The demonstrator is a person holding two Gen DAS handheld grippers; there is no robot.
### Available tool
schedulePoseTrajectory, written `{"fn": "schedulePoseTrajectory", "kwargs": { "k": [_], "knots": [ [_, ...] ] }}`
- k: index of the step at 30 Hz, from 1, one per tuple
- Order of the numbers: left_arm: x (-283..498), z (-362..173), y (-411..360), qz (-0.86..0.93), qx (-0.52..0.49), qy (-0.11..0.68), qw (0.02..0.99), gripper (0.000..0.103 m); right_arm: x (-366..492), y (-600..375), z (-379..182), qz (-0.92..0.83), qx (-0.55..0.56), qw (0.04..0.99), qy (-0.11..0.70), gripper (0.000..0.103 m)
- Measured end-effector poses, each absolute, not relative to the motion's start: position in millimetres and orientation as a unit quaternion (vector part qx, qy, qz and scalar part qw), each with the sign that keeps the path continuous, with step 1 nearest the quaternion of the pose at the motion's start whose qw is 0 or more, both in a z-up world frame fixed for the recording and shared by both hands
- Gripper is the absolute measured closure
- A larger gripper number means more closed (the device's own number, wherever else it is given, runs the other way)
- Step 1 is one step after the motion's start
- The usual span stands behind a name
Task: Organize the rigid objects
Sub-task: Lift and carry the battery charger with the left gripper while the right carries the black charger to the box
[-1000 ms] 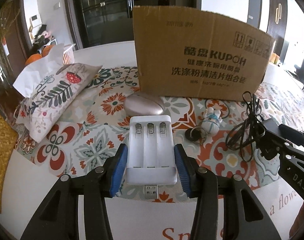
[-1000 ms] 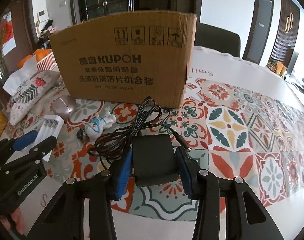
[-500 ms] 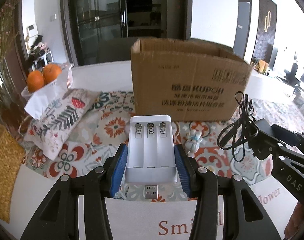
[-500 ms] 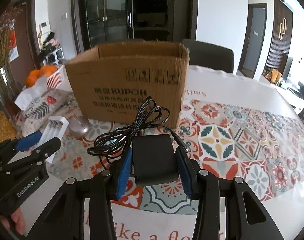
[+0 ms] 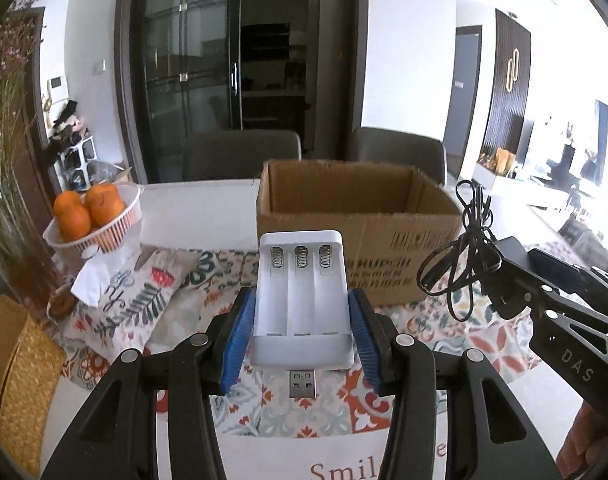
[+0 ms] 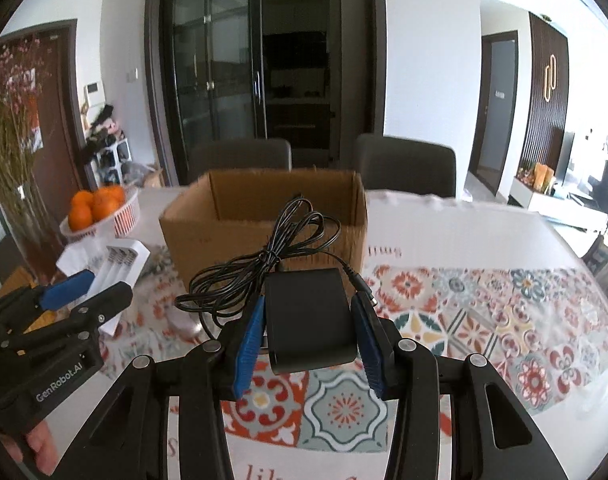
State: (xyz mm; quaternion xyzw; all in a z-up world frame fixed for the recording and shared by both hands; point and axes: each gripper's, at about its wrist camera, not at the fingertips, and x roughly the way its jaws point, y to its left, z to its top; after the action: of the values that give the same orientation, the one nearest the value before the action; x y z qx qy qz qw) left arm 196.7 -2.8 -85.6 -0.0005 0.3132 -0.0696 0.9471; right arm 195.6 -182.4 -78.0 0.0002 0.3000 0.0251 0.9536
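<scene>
Above the surface (image 6: 484, 240), both loads have risen: left fingers (image 5: 302, 330) clamp charger (image 5: 302, 300), right fingers (image 6: 310, 340) clamp adapter (image 6: 308, 316); box (image 5: 356, 216) at 12 o'clock, drop next.

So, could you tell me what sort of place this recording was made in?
Most likely a home dining area. The table wears a patterned cloth, two upholstered chairs stand behind it, a basket of oranges sits on it, and a glass-door cabinet lines the back wall.
</scene>
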Motion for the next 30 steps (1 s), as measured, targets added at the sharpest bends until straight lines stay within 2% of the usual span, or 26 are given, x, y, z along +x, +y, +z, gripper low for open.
{"fn": "schedulePoseTrajectory", "kwargs": {
  "k": [18,30],
  "knots": [
    [250.4,-35.1,3.2,-0.102,-0.002,0.275,0.956,0.056,233.2,-169.2,-27.6,0.027,0.009,0.968,0.248,0.058],
    [298.4,-24.7,0.7,-0.12,-0.007,0.28,0.952,0.056,284.0,-173.0,-18.5,0.04,0.026,0.964,0.263,0.058]
  ]
}}
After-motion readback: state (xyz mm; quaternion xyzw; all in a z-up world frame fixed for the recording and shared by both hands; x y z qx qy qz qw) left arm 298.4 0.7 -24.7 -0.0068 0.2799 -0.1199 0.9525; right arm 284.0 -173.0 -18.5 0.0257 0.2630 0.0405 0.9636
